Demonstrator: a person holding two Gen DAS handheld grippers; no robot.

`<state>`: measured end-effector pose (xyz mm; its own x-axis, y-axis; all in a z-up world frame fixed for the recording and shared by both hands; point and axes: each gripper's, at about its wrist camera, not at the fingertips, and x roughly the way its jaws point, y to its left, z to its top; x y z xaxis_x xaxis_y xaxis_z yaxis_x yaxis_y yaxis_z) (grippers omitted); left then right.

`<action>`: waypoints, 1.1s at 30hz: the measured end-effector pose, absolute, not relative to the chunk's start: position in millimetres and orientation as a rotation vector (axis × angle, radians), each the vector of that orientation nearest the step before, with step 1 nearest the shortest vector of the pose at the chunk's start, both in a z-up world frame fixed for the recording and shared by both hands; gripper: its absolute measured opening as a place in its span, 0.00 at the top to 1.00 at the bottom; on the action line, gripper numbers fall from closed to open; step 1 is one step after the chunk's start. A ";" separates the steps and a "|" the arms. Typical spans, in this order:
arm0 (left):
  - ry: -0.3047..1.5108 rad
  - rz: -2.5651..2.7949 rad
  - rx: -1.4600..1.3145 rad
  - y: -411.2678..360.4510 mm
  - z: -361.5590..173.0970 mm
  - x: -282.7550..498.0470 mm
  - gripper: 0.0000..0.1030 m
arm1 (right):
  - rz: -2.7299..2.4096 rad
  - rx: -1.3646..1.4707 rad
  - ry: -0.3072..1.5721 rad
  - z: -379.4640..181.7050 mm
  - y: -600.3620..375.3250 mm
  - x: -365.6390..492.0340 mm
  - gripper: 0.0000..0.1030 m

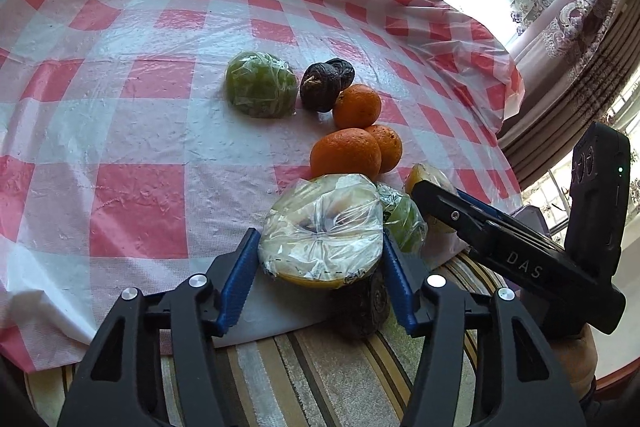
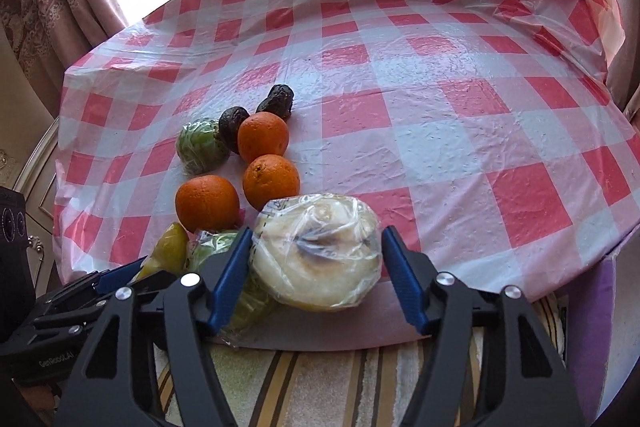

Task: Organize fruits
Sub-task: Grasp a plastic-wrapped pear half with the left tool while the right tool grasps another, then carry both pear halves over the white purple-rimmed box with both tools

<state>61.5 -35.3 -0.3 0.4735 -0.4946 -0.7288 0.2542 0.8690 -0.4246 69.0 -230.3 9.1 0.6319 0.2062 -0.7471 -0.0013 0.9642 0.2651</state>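
The left gripper [image 1: 318,263] clamps a wrapped half fruit [image 1: 320,227], cut face up toward the camera. The right gripper [image 2: 316,269] straddles another wrapped half [image 2: 316,255]; its left pad touches, the right pad stands clear.

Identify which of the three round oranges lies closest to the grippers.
The round orange beside the yellow-green fruit; the other two oranges sit farther back.

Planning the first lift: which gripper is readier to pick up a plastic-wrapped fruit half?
Left. Left gripper pads both touch its plastic-wrapped pale fruit half; right gripper leaves a gap beside the other wrapped half.
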 end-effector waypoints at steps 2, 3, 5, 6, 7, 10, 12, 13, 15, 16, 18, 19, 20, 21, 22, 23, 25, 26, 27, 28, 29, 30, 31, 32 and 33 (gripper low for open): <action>0.969 -0.457 -0.265 -35.9 0.4 60.3 0.47 | 0.124 0.255 0.880 9.1 -230.7 68.3 0.39; 0.964 -0.452 -0.260 -36.1 1.1 59.4 0.47 | 0.126 0.259 0.879 8.8 -231.3 67.8 0.39; 0.949 -0.440 -0.246 -36.6 3.2 56.3 0.47 | 0.136 0.272 0.877 8.5 -232.6 66.4 0.39; 0.940 -0.433 -0.237 -37.3 4.7 54.5 0.47 | 0.140 0.278 0.876 8.4 -233.5 65.5 0.39; 0.931 -0.426 -0.226 -38.1 6.6 52.7 0.47 | 0.144 0.285 0.875 8.3 -234.6 64.3 0.39; 0.897 -0.400 -0.192 -40.7 13.4 46.9 0.47 | 0.147 0.306 0.861 10.3 -239.7 59.5 0.39; 0.874 -0.384 -0.169 -41.8 18.1 43.2 0.47 | 0.146 0.316 0.847 13.4 -243.7 56.0 0.39; 0.864 -0.377 -0.158 -42.1 20.4 41.8 0.47 | 0.147 0.320 0.841 14.9 -245.8 54.0 0.39; 0.842 -0.365 -0.138 -44.1 26.4 38.3 0.47 | 0.151 0.332 0.834 17.7 -250.9 49.4 0.39; 0.832 -0.365 -0.130 -45.7 29.3 36.5 0.47 | 0.151 0.338 0.831 19.3 -253.8 47.2 0.39; 0.815 -0.370 -0.113 -51.7 35.5 34.2 0.47 | 0.151 0.351 0.824 22.4 -260.7 41.9 0.39; 0.808 -0.377 -0.105 -55.5 38.6 32.8 0.47 | 0.151 0.359 0.820 24.6 -264.7 39.1 0.39; 0.801 -0.386 -0.098 -59.5 41.2 31.8 0.47 | 0.151 0.362 0.814 27.2 -268.6 35.6 0.39; 0.796 -0.396 -0.091 -64.6 43.9 31.3 0.47 | 0.146 0.361 0.807 29.9 -273.0 31.4 0.39; 0.791 -0.407 -0.081 -70.4 46.3 30.1 0.47 | 0.139 0.359 0.802 32.8 -277.6 27.4 0.39; 0.788 -0.420 -0.073 -76.5 48.5 29.5 0.47 | 0.130 0.359 0.796 35.5 -282.9 23.7 0.39; 0.784 -0.450 -0.055 -92.2 52.5 27.6 0.47 | 0.112 0.365 0.788 39.4 -295.6 15.8 0.39; 0.781 -0.465 -0.043 -101.1 54.4 27.0 0.47 | 0.102 0.371 0.784 40.5 -303.1 11.5 0.39; 0.779 -0.481 -0.031 -110.2 56.2 26.1 0.47 | 0.089 0.376 0.782 41.4 -310.7 7.4 0.39; 0.777 -0.501 -0.018 -119.8 58.1 25.1 0.47 | 0.075 0.383 0.780 42.4 -319.2 3.1 0.39; 0.776 -0.519 -0.005 -130.3 59.9 23.8 0.47 | 0.061 0.390 0.778 43.2 -328.2 -0.7 0.39; 0.774 -0.540 0.007 -140.8 61.5 22.6 0.47 | 0.048 0.396 0.777 43.6 -337.1 -4.9 0.39; 0.772 -0.560 0.021 -151.7 62.8 21.1 0.47 | 0.031 0.401 0.779 43.2 -346.2 -8.5 0.39; 0.768 -0.582 0.036 -163.2 64.4 19.5 0.47 | 0.012 0.405 0.780 42.7 -356.0 -12.3 0.39; 0.767 -0.605 0.050 -175.4 65.6 18.3 0.47 | -0.009 0.409 0.780 42.2 -366.5 -16.5 0.39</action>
<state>18.3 -175.4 65.6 0.5598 -0.4952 -0.6644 0.5309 0.8299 -0.1713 -16.5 -366.5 42.2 0.7152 0.1414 -0.6845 0.1572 0.9217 0.3547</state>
